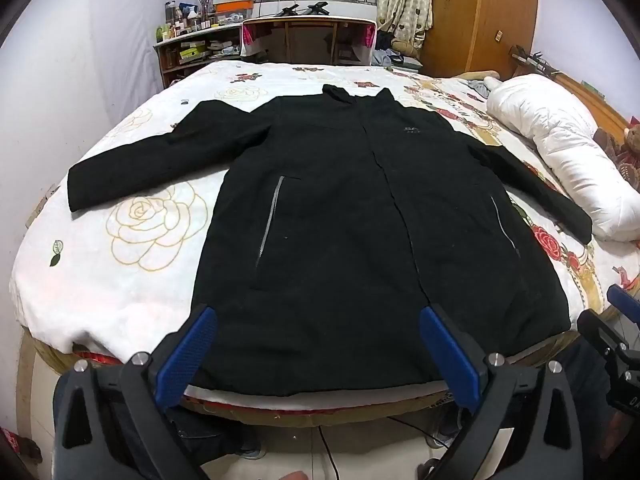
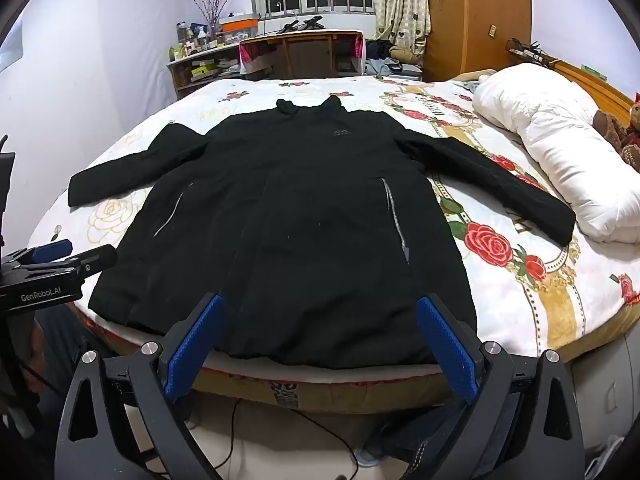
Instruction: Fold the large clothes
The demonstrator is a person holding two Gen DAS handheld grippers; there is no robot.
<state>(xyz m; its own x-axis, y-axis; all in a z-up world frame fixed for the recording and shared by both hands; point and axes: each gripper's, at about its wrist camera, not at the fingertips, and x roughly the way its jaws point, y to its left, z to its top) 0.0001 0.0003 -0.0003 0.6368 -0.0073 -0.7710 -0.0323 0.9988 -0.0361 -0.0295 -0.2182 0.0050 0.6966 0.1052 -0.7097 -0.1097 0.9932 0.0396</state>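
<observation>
Here we logged one black jacket (image 1: 360, 220), flat and face up on the floral bedspread (image 1: 152, 220), sleeves spread, hem at the near edge. Our left gripper (image 1: 316, 344) and right gripper (image 2: 320, 340) hovered wide apart, holding nothing. Risk, we judged: thick fabric slipping from a shallow pinch, dragging the hem off the mattress.

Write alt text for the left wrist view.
A black jacket lies flat, front up, on a floral bedspread, sleeves spread, hem at the near bed edge. The open left gripper hovers before the hem, holding nothing. A white duvet lies at right; a desk stands beyond.
</observation>
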